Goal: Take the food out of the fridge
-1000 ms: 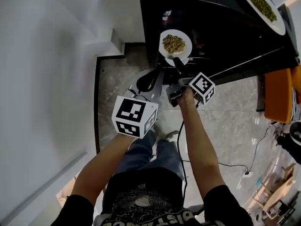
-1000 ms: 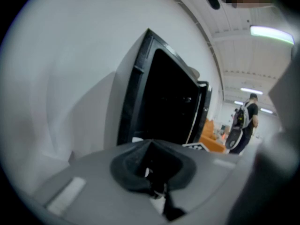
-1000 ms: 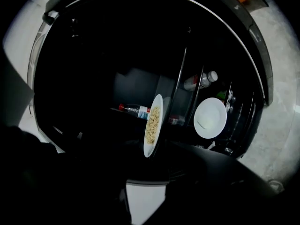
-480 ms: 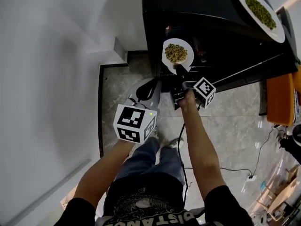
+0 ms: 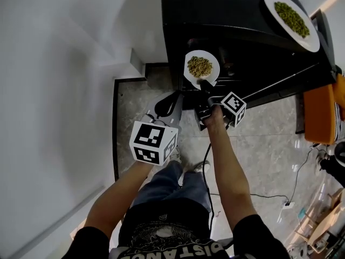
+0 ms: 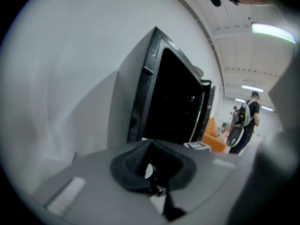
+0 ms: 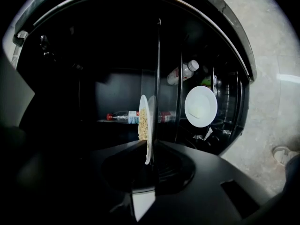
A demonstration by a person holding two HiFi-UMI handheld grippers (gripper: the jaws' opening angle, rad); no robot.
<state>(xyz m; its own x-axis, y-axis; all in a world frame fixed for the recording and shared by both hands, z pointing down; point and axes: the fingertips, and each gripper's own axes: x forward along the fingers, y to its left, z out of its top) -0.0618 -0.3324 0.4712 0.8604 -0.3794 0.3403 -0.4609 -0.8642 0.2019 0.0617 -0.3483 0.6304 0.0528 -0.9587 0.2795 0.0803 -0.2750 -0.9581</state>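
A white plate of beige food sticks out of the open black fridge. My right gripper holds its near rim. In the right gripper view the plate stands edge-on between the jaws of my right gripper, which have just been closing and now pinch its rim. My left gripper hangs to the left of the fridge opening, shut and with nothing in it. The left gripper view shows that gripper facing the fridge's side.
A second plate with green food lies on top of the fridge. Inside are another white plate and bottles. An orange seat stands right, a white wall left. A person with a backpack stands far off.
The right gripper has rolled and its jaws have closed on the near rim of the plate of beige food. The left gripper has stayed where it was.
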